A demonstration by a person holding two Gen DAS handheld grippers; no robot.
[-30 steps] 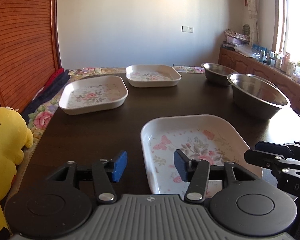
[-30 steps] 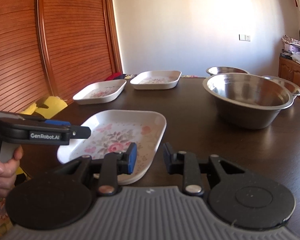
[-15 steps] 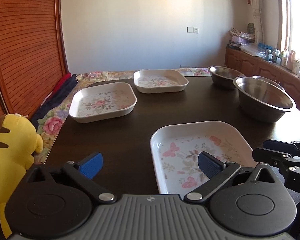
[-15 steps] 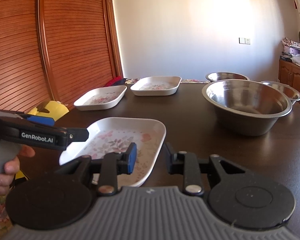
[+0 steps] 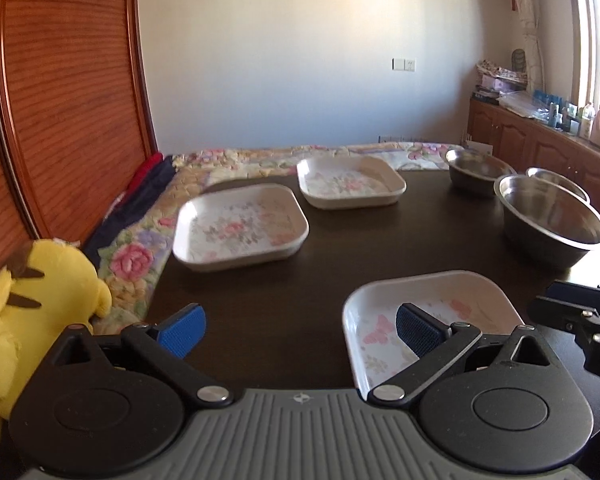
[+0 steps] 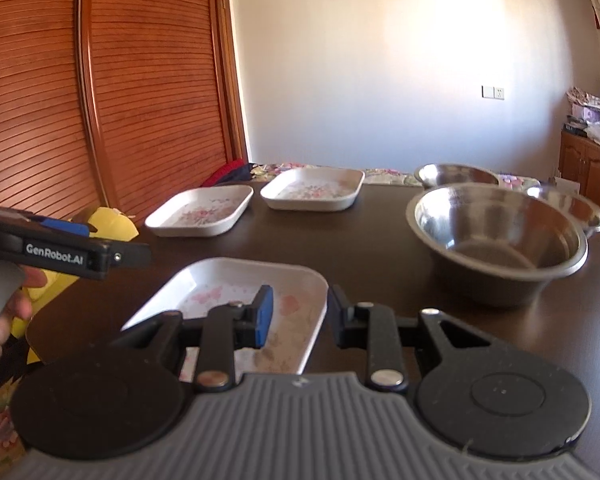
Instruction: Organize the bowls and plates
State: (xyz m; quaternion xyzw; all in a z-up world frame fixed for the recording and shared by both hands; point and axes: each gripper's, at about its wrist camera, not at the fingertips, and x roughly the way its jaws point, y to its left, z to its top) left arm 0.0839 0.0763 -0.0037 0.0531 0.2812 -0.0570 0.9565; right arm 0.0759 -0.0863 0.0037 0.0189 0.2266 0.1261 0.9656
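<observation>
Hovering low over the near edge of the dark table (image 5: 300, 280), with the left gripper (image 5: 296, 330) spread wide, one blue pad over bare tabletop and the other above the left side of the nearest floral plate (image 5: 432, 320). Straddling that plate's left rim, probably lining up to pinch it once lowered; not yet touching anything. Holding the right gripper (image 6: 300, 314) part open and empty, jaws set either side of the same plate's right rim (image 6: 308, 292), likely to steady or lift from the opposite side.

Sitting apart: a second floral plate (image 5: 240, 232) at mid-left near the table's left edge, and a third floral plate (image 5: 350, 186) farther back, centre. Standing on the right: a large steel bowl (image 6: 496, 240), with a smaller steel bowl (image 6: 456, 174) at the far end and another bowl (image 6: 568, 208) behind the large one, partly hidden. Nothing stacked yet, so sorting appears barely begun; plates grouped left, bowls right, suiting nesting by kind.

Resting off the table's left edge: a yellow plush toy (image 5: 36, 296) on a flowered bedcover (image 5: 136, 256).
</observation>
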